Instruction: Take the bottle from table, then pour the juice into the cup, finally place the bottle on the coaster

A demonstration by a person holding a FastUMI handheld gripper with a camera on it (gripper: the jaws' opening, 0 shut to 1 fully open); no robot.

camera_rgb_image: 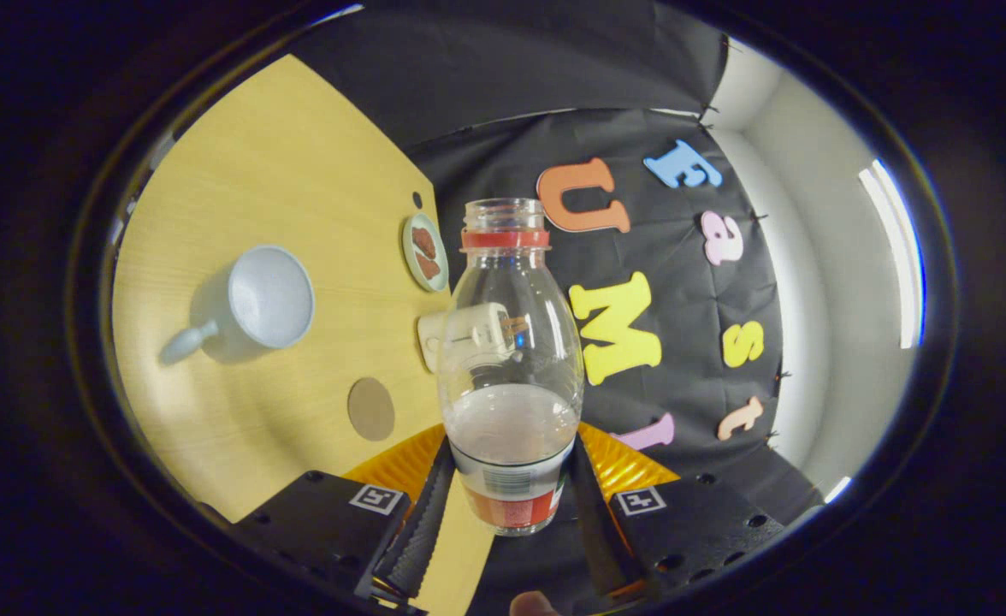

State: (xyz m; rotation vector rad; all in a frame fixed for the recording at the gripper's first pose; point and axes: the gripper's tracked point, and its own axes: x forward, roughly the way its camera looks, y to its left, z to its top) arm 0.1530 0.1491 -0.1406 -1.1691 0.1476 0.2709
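1. One view, along my gripper (510, 505): both fingers clamp the label band of the clear plastic bottle (510, 368), uncapped, with pale juice low inside.
2. Bottle is lifted and rolled relative to the wooden table (298, 171); the white handled cup (268, 298) and round brown coaster (371, 409) lie beyond, well apart from it.
3. Risk, I judge: tipping before the mouth is over the cup spills juice; the low grip may slip.

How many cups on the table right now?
2. A mug with a handle sits out on the table, beyond the coaster. A second cup lies behind the bottle held between the fingers, partly hidden by it.
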